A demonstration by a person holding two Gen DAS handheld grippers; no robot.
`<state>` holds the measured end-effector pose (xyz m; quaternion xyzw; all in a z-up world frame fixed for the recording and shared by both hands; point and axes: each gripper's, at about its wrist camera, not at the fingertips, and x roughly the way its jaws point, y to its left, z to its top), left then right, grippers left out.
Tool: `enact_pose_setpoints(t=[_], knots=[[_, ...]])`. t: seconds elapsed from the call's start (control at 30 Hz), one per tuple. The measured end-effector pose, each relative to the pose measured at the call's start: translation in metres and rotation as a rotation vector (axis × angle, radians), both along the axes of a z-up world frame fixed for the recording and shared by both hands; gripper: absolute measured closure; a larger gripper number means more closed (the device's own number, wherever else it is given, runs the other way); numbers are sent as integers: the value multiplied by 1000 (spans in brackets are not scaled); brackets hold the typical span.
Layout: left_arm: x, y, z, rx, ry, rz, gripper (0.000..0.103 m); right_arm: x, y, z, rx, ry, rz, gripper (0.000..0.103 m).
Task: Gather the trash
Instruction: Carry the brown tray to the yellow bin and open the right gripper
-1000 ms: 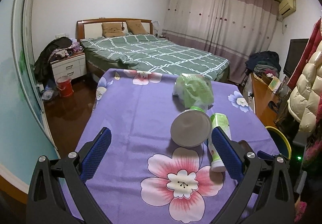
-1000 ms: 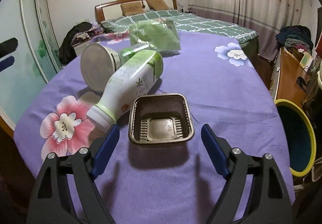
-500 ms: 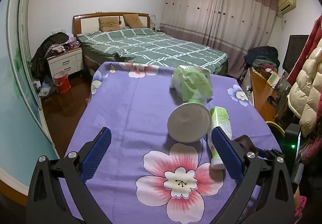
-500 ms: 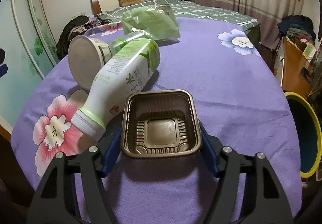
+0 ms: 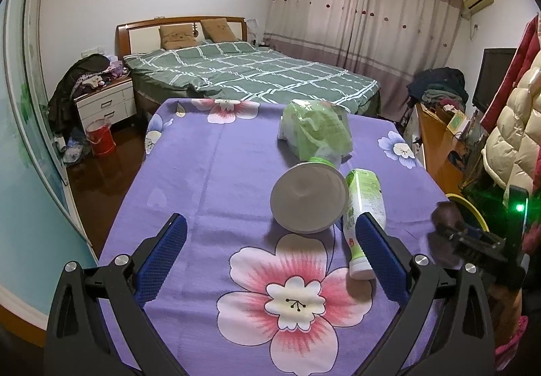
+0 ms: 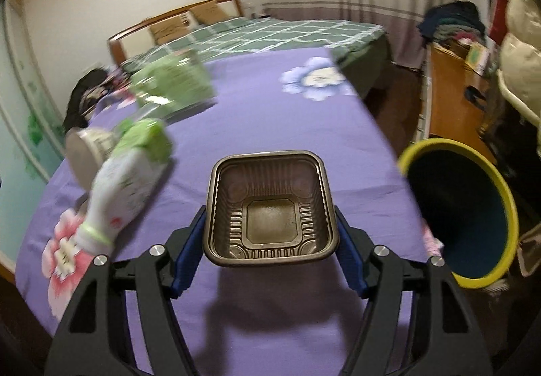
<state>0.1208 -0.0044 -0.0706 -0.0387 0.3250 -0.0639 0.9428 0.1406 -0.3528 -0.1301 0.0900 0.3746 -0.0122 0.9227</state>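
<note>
Purple flowered cloth covers the desk beneath my right claw, whose blue pads clamp a ribbed brown plastic tray by its sides, lifted clear of the cloth. Right of it gapes a yellow-rimmed bin. To the left lie a white-green bottle, a round tub and a green bag. My left claw stands wide, empty, the bottle beside its right pad.

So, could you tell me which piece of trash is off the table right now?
The brown plastic tray, clamped in the right gripper above the cloth. The white-and-green bottle, round tub and green bag lie on the table.
</note>
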Motion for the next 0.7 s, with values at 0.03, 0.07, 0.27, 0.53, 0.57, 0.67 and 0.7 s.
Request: enact_pose_setpoints(t=[0.03,0.07,0.27,0.53,0.57,0.67,0.7], knots=[[0,-2,0,2,1,-2,5,-1,-8,0,0,-2,-21,37],[1,-3,0,5,2,-4,5,-2,-17,0,-2,-4,-44,37],[5,-17,-3,22,14,-26,5,-9,-77,-4,-28,-3,-212,37],[13,-39,-9,46,37,-61,5,-4,-140,-24,-37,46,-356,36],[14,-41,-10,50,39,-64,5,-2,-146,-27,-39,53,-367,36],[16,-47,-12,59,47,-70,5,3,-160,-33,-35,70,-392,35],[17,-48,-13,62,50,-71,5,4,-163,-34,-33,72,-399,35]])
